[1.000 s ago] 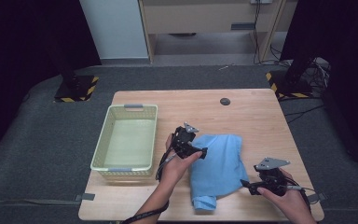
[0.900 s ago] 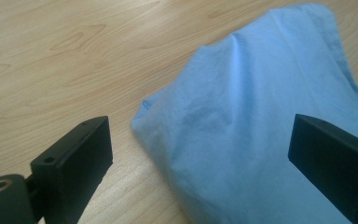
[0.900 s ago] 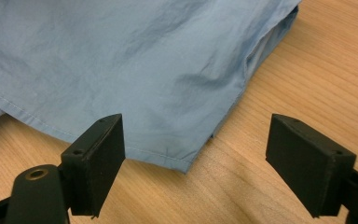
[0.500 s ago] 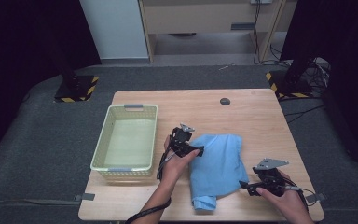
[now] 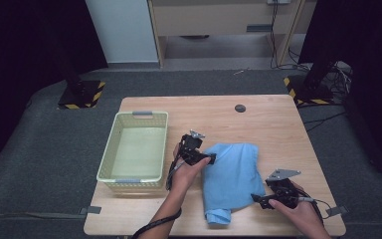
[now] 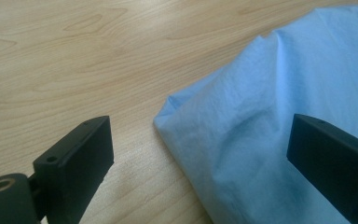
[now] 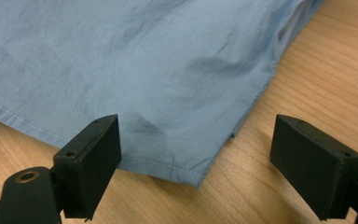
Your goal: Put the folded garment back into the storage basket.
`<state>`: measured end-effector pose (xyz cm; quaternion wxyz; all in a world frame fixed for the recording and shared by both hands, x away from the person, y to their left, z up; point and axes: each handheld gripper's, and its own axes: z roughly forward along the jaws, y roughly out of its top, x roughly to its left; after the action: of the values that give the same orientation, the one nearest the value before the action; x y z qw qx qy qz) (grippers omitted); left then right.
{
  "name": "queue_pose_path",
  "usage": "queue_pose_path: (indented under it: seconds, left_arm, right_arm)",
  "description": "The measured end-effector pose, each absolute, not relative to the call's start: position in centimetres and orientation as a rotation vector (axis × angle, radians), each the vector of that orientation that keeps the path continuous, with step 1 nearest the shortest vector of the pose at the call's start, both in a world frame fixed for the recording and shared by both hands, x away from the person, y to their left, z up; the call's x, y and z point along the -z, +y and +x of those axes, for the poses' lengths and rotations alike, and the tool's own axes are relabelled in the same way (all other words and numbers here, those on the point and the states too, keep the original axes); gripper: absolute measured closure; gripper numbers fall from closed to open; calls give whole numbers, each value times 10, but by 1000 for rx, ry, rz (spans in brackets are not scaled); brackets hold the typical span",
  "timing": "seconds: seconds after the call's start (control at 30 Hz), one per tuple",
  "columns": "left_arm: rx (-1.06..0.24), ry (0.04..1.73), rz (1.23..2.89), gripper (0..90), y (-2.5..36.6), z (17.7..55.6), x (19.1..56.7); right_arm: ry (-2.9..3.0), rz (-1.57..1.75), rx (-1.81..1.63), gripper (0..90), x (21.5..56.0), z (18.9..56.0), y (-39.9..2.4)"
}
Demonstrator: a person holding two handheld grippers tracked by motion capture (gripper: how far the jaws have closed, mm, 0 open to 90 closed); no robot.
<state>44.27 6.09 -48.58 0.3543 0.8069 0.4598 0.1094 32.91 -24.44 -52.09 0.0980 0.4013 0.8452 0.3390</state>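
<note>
A light blue cloth (image 5: 231,174) lies folded on the wooden table (image 5: 273,129), with a rolled end toward the near edge. My left gripper (image 5: 210,158) is at the cloth's upper left edge, pointing right. In the left gripper view its jaws (image 6: 200,137) stand open around a corner of the cloth (image 6: 261,126), not pressing on it. My right gripper (image 5: 257,199) sits low at the cloth's lower right corner, pointing left. Its jaws (image 7: 198,130) are open, with the hemmed corner of the cloth (image 7: 168,70) lying flat between them.
A pale green plastic basket (image 5: 110,154) stands with nothing in it on the table's left part, just left of my left hand. A small dark round disc (image 5: 239,108) lies near the far edge. Bare wood stretches behind and to the right of the cloth.
My left gripper has sunk a little and shifted slightly toward the cloth's upper left edge. The right gripper and the cloth have stayed put.
</note>
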Motion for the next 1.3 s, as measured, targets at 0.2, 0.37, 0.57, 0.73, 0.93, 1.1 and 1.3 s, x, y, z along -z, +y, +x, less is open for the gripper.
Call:
queue_pose_path:
  seconds: [0.2, 0.37, 0.57, 0.73, 0.93, 1.1, 1.3]
  left_arm:
    - [-289, 1176, 2090, 69, 57, 444, 484]
    - [-292, 1171, 2080, 98, 56, 448, 488]
    - [-281, 1184, 2065, 106, 54, 456, 498]
    - [-269, 1182, 2080, 123, 52, 463, 510]
    - [-254, 1183, 2102, 140, 50, 466, 523]
    - [-263, 1173, 2105, 142, 51, 469, 525]
    - [-291, 1110, 2133, 236, 50, 466, 526]
  right_arm:
    - [2520, 1185, -985, 171, 523, 336, -238]
    - [2538, 1123, -930, 245, 521, 338, -228]
    - [2551, 1058, -912, 351, 520, 336, -221]
    - [2555, 1042, -934, 433, 520, 335, -223]
    - [2559, 1036, -937, 483, 519, 335, -223]
    - [2563, 1029, -939, 543, 519, 336, -222]
    - [2574, 1017, -946, 619, 518, 335, -220]
